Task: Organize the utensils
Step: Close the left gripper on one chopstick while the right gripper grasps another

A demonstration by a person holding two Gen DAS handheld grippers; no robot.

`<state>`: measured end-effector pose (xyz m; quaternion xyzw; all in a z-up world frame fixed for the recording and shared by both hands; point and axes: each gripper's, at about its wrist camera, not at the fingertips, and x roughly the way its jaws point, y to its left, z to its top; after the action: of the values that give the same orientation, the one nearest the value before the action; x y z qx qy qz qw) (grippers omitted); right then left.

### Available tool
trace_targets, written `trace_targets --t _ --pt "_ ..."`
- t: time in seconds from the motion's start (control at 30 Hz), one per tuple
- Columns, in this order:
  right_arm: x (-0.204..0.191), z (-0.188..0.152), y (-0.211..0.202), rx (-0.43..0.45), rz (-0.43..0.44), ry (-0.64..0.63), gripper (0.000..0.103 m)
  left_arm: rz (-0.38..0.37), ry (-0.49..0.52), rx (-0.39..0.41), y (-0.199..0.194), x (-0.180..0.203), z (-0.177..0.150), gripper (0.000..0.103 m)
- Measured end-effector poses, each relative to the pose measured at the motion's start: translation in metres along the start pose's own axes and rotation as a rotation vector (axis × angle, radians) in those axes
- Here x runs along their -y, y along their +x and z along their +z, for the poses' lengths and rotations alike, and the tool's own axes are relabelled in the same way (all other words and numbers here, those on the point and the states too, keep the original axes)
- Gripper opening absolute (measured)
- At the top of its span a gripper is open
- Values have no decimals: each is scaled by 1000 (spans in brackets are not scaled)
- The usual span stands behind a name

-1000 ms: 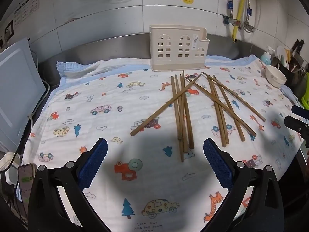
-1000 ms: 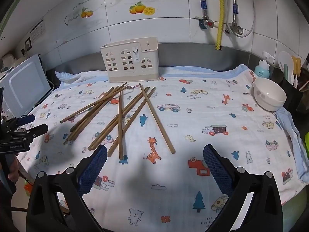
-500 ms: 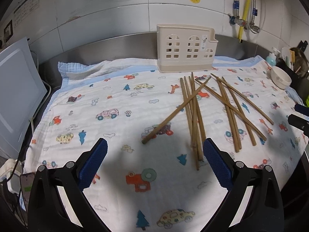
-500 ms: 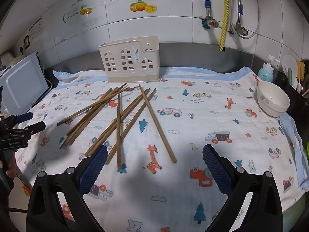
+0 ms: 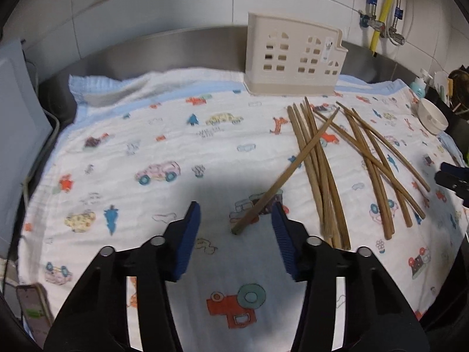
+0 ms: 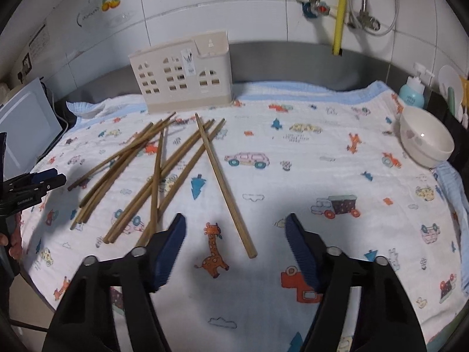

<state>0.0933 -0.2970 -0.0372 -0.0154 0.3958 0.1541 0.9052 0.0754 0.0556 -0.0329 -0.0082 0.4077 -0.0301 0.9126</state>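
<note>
Ten or so chopsticks [image 6: 158, 173] lie crossed on the cloth [image 6: 293, 176] in front of the holder [image 6: 181, 76], which stands at twelve o'clock by the wall; none is in it yet. We hold both grippers angled down over the pile, one per side, so each can take a stick from its own edge. Our left gripper [image 5: 236, 231] has its jaws closing, now narrow, around the near end of the stray stick [image 5: 281, 176] that points to seven o'clock; the pads do not yet press it. Our right gripper [image 6: 236, 246] is closing too, still fairly wide, with the end of the lone stick [image 6: 222, 182] between its fingers [image 6: 299, 252] and untouched. A bowl [image 6: 425, 143] sits at two o'clock, clear of the work.
</note>
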Motion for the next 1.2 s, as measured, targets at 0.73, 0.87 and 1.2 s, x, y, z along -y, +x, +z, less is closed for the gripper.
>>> trace_targets --t 0.73,0.87,1.2 --pt "-2 -2 37 -70 2 -44 11 -145 110 -55 30 8 -3 23" --pt "-5 -4 36 -70 14 -46 8 -164 109 -50 27 10 -6 18" --pt "-8 -3 38 -63 11 -49 8 -102 192 -50 29 22 -6 18"
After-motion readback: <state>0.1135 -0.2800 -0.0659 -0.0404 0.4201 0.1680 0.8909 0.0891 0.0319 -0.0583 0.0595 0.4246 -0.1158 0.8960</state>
